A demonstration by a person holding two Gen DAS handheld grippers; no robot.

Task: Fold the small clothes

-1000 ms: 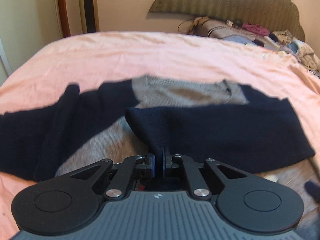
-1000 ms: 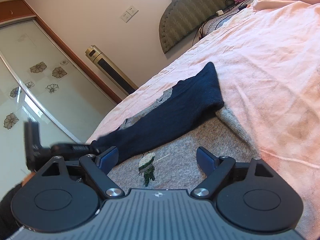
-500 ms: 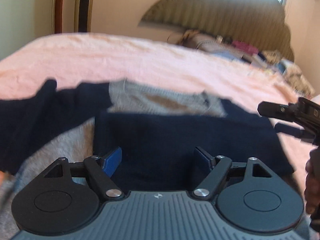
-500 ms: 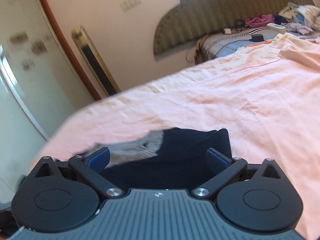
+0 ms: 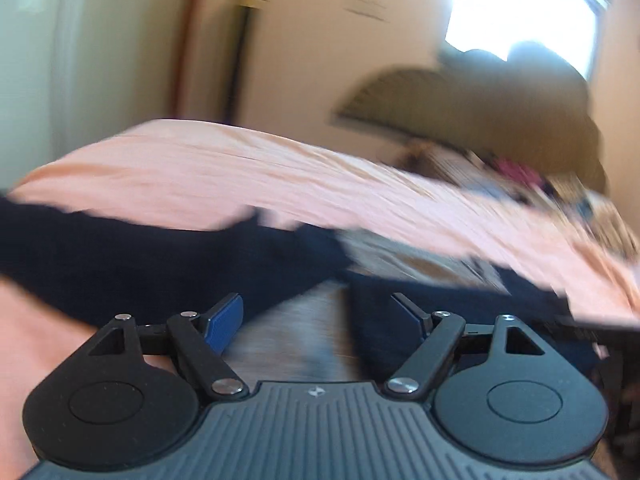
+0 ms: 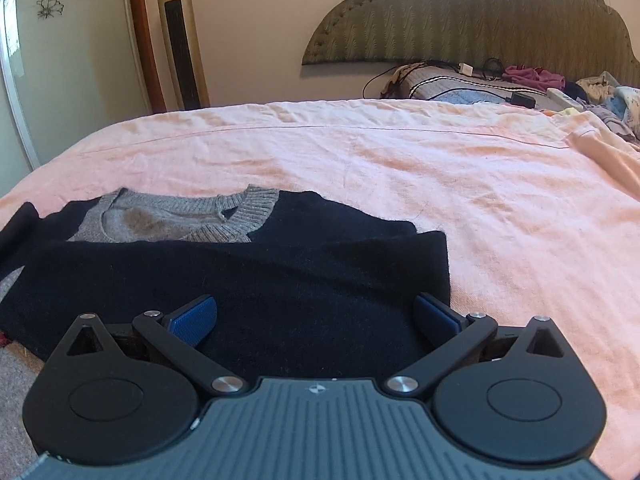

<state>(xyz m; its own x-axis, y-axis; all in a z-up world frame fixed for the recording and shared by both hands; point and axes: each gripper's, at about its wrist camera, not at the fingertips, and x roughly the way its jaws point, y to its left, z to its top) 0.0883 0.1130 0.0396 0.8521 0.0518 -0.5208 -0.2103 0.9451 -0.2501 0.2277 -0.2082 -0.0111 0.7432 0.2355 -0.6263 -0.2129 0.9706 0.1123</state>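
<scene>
Sweater (image 6: 224, 276) spread flat on pink bedsheet (image 6: 440, 168), at about 10 o'clock in the right wrist view, grey body and ribbed collar up toward 11, one navy sleeve (image 6: 256, 264) laid straight across the chest. Probably placed so to square the garment into a narrower block before the next fold. Other navy sleeve (image 5: 132, 248) stretched out toward 9 o'clock in the blurred left wrist view, not yet brought in. Right gripper (image 6: 316, 320) opening wide, nothing pinched, folded sleeve merely beneath the span. Left gripper (image 5: 320, 320) likewise opening, blue pads apart, clear of cloth, over grey knit. Small emblem on each gripper body, too small to read; no other legible writing. Tower fan (image 6: 180, 36) at 11 o'clock against the wall.
</scene>
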